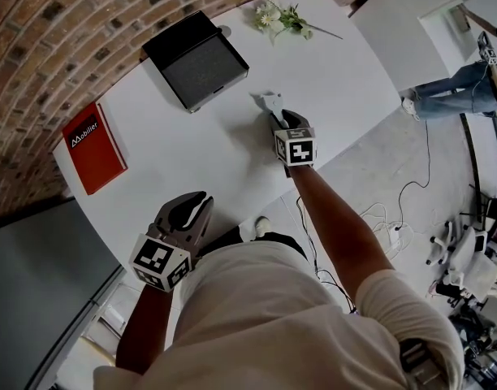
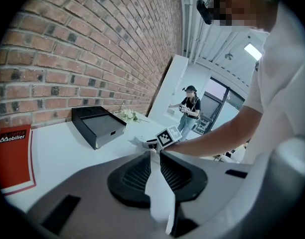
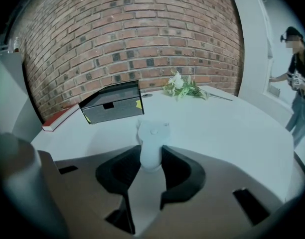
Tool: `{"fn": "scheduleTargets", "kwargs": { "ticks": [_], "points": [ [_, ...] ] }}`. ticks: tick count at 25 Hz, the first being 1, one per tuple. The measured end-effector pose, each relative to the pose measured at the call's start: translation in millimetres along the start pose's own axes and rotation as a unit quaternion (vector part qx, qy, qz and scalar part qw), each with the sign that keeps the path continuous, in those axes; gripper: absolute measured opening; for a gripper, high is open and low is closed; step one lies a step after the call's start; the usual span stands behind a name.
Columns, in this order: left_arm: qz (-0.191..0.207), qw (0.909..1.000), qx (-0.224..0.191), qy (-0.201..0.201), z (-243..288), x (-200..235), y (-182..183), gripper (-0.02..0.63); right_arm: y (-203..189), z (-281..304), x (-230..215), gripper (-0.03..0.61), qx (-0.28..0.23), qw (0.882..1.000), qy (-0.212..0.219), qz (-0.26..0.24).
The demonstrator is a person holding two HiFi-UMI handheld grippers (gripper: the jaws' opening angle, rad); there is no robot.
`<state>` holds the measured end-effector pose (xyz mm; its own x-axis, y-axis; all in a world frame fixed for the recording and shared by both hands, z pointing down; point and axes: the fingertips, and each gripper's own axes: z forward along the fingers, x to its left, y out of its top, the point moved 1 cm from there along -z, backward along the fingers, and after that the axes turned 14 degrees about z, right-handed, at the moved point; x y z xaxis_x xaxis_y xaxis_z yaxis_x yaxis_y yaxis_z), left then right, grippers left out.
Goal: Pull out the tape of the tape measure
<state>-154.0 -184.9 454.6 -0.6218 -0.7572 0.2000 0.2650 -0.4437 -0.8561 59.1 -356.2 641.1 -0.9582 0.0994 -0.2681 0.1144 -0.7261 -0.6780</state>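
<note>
A pale tape measure (image 3: 152,133) is pinched between the jaws of the right gripper (image 1: 279,117), with its front end projecting beyond the jaw tips over the middle of the white counter (image 1: 354,80). Both dark pads (image 3: 178,169) are seen pressed against its sides. The left gripper (image 1: 201,201) is held near the counter's edge close to the person's body, well apart from the tape measure. Its jaws are set a narrow gap apart, and only the white counter surface is seen through that gap. A black box (image 1: 196,60) is placed beyond the right gripper, toward the brick wall. A red book (image 1: 95,147) is laid at the counter's left edge, and a sprig of flowers (image 1: 282,18) at the far end.
</note>
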Motion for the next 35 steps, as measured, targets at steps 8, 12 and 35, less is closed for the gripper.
{"fn": "scheduleTargets", "kwargs": {
  "ticks": [8,12,35],
  "points": [
    [0.014,0.9997,-0.020,-0.001,9,-15,14,0.057,9,-31,7,0.135,-0.008,0.999,0.037,-0.023],
    [0.021,0.9993,-0.032,-0.004,12,-28,22,0.057,17,-54,13,0.135,-0.014,0.998,0.055,-0.029],
    [0.060,0.9943,-0.085,0.021,-16,-139,34,0.058,25,-282,38,0.135,-0.070,0.980,0.159,-0.094]
  ]
}}
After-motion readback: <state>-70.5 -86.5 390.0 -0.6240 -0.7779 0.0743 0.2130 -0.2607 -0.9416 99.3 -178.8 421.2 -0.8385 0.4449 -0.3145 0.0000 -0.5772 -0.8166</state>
